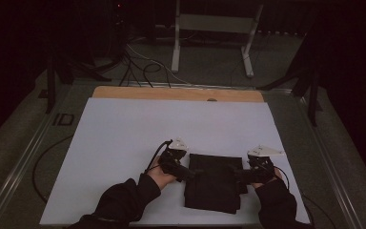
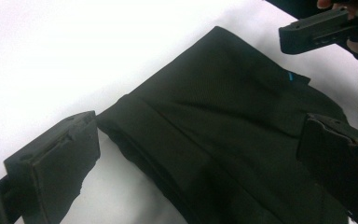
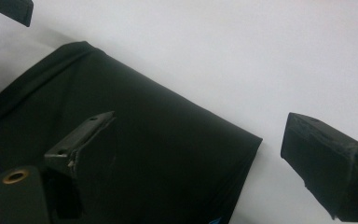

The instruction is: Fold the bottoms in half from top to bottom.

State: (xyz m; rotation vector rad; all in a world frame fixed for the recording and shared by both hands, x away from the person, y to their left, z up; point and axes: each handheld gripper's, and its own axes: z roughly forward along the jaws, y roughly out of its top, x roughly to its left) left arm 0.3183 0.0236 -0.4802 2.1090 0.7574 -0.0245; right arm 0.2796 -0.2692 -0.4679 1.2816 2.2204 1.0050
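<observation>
Folded black fabric garment (image 1: 214, 183) lying flat on white table sheet (image 1: 124, 143), near front edge, right of centre. Left gripper (image 1: 187, 172) at garment's left edge, right gripper (image 1: 240, 175) at its right edge, facing each other across cloth. Left gripper view: jaws spread wide, one over bare sheet, other over fabric (image 2: 223, 130), nothing clamped. Right gripper view: jaws likewise apart, straddling folded edge (image 3: 158, 154); contact with cloth possibly light, hard to tell. Small blue tag (image 2: 291, 77) on garment.
</observation>
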